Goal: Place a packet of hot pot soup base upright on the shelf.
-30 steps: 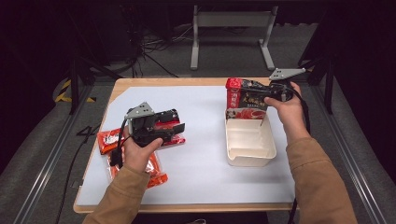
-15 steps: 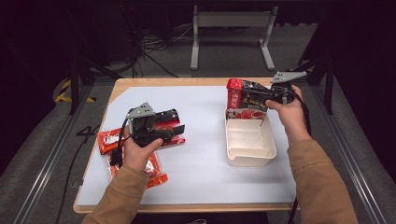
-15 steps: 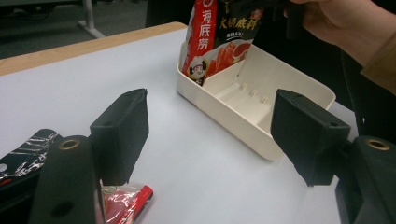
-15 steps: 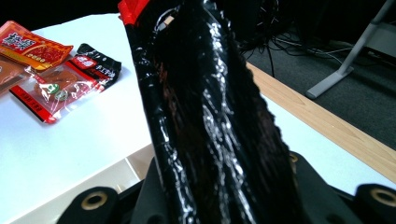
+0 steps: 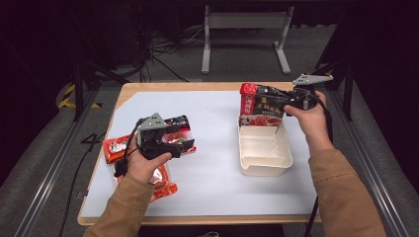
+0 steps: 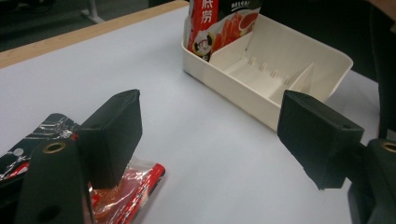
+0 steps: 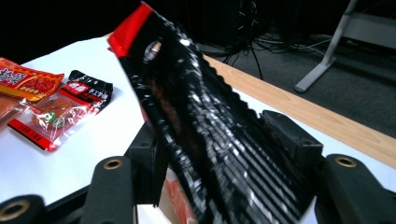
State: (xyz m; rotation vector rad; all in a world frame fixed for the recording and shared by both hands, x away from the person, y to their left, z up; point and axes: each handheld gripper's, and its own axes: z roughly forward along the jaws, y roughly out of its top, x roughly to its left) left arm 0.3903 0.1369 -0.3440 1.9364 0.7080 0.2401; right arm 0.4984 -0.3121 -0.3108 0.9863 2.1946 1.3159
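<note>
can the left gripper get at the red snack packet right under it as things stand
Probably yes: the left gripper hangs open just above the red snack packet, with bare table around and nothing between them.

Your left gripper and right gripper are black, each topped by a grey three-cornered plate and trailing a black cable. Your sleeves are tan, reaching to the wrists. Seen up close, the left gripper's fingers are blocky matt black pads, and brass-coloured ringed holes sit in the black arms behind them.
</note>
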